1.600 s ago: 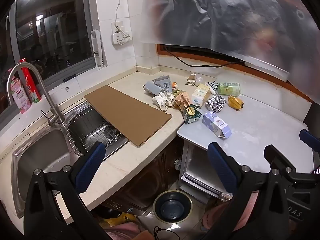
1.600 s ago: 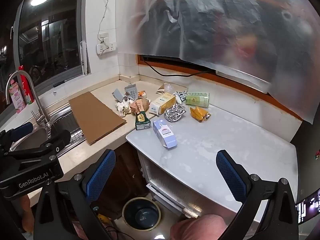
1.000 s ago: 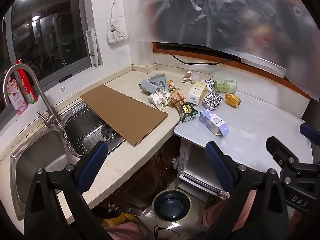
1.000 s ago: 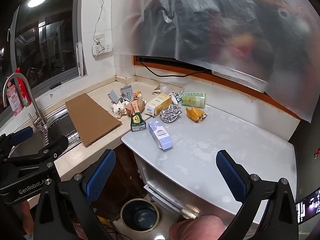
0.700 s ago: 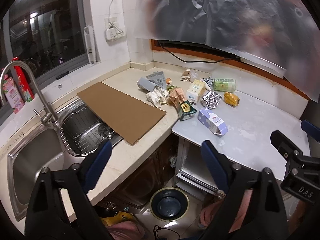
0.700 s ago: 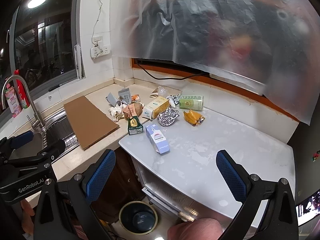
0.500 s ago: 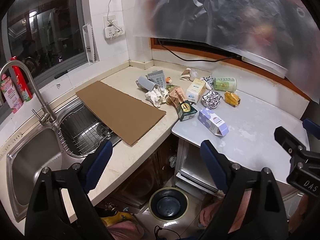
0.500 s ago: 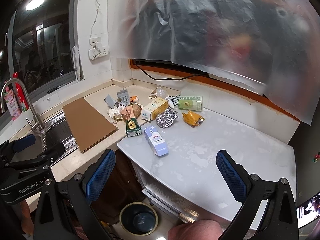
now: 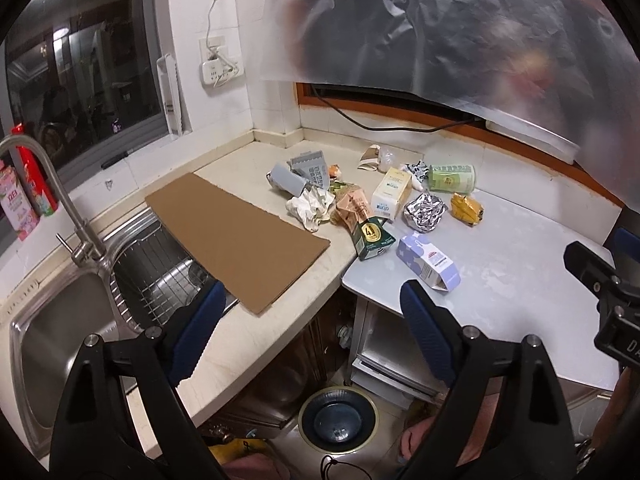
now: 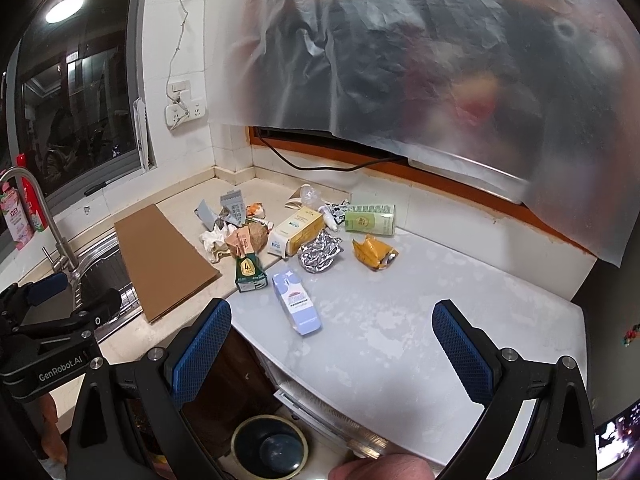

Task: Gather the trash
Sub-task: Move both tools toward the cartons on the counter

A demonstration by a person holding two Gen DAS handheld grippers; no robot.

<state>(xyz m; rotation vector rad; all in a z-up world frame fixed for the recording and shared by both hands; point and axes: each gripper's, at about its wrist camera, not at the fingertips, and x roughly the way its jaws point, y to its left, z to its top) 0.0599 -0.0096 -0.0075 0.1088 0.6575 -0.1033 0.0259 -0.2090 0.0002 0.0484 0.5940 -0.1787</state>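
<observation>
Trash lies heaped in the counter's corner: a lilac carton (image 9: 428, 263) (image 10: 297, 303), a green carton (image 9: 371, 237) (image 10: 249, 271), crumpled foil (image 9: 425, 212) (image 10: 320, 254), a yellow wrapper (image 9: 466, 209) (image 10: 374, 253), a cream box (image 9: 391, 196) (image 10: 295, 230), a pale green can (image 9: 451, 173) (image 10: 370, 219) and white crumpled paper (image 9: 310, 208) (image 10: 214, 242). A round bin (image 9: 338, 417) (image 10: 269, 449) stands on the floor below. My left gripper (image 9: 310, 332) and right gripper (image 10: 332, 354) both hang open and empty, well short of the heap.
A flat cardboard sheet (image 9: 236, 234) (image 10: 162, 258) overhangs the sink's wire rack (image 9: 160, 276). The tap (image 9: 60, 196) and bottles (image 9: 30, 196) stand at left. A plastic sheet (image 10: 400, 60) hangs above. A cable (image 9: 380, 124) runs along the back wall.
Both grippers have drifted back and slightly left, so the trash heap looks a little farther. Both stay open and empty. Nothing on the counter has moved.
</observation>
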